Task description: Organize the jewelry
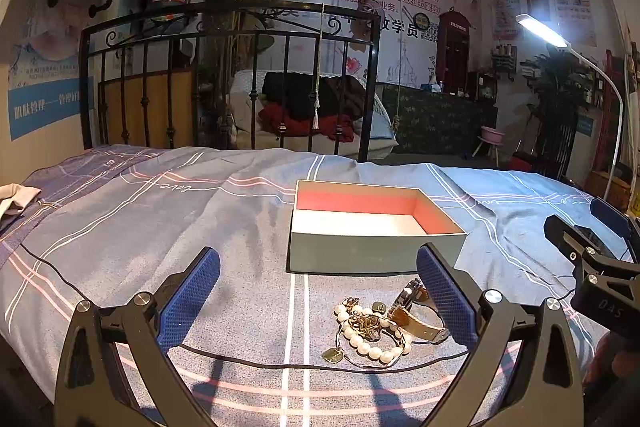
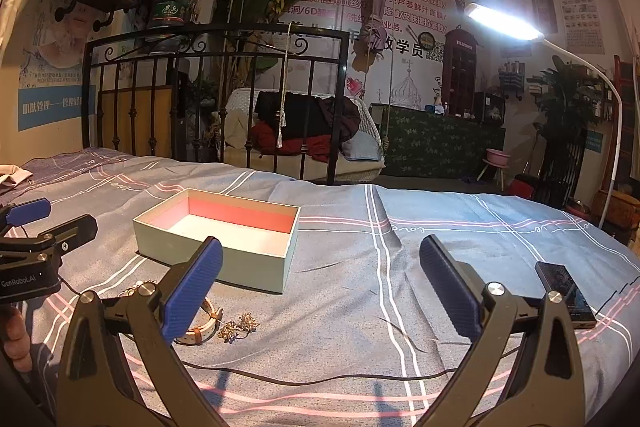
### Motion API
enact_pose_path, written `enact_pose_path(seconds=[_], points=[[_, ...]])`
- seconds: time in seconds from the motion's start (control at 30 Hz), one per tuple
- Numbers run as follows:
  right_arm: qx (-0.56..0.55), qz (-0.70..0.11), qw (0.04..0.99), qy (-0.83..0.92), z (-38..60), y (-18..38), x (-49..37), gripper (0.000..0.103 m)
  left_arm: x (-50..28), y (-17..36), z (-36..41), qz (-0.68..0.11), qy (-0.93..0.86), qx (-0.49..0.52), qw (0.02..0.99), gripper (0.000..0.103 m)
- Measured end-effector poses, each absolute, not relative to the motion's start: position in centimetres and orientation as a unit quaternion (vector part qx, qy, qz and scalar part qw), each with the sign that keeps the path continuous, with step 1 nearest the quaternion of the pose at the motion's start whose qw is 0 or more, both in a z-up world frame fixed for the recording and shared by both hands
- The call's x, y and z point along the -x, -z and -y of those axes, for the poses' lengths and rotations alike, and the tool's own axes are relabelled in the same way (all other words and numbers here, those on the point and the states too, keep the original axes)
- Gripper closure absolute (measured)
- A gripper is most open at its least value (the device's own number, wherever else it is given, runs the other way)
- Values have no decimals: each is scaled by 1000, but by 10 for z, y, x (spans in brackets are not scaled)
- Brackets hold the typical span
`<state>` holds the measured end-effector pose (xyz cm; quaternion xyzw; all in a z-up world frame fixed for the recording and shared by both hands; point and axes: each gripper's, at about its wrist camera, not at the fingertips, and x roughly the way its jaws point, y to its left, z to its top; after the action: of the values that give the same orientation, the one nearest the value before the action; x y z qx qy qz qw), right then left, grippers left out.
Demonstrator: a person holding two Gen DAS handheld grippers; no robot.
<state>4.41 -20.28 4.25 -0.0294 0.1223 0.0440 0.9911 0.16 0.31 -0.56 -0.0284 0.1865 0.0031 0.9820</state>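
Note:
An open pale green box [image 1: 372,251] with a pink and white inside lies on the bed; it also shows in the right wrist view [image 2: 224,259]. It looks empty. In front of it lies a jewelry pile: a pearl bracelet [image 1: 370,347], a watch with a tan strap [image 1: 416,319], a gold leaf pendant [image 1: 333,355]. My left gripper [image 1: 318,287] is open above the bed, the pile just inside its right finger. My right gripper [image 2: 320,277] is open and empty; the watch [image 2: 202,327] and gold earrings [image 2: 239,327] lie by its left finger.
A grey-blue striped bedsheet [image 1: 160,227] covers the bed. A black cable [image 1: 248,361] runs across its front. A dark phone [image 2: 566,293] lies at the right. A black iron bed frame [image 1: 224,75] stands behind. A lit floor lamp [image 2: 504,21] is at the right.

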Motion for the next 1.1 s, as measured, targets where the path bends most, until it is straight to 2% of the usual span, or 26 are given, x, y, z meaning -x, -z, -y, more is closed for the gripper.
enact_pose_path(seconds=[1.1], points=[[19,-126,991,-50,205,-44,-45,6,-3,11,-1,-194,2,19,981,7]])
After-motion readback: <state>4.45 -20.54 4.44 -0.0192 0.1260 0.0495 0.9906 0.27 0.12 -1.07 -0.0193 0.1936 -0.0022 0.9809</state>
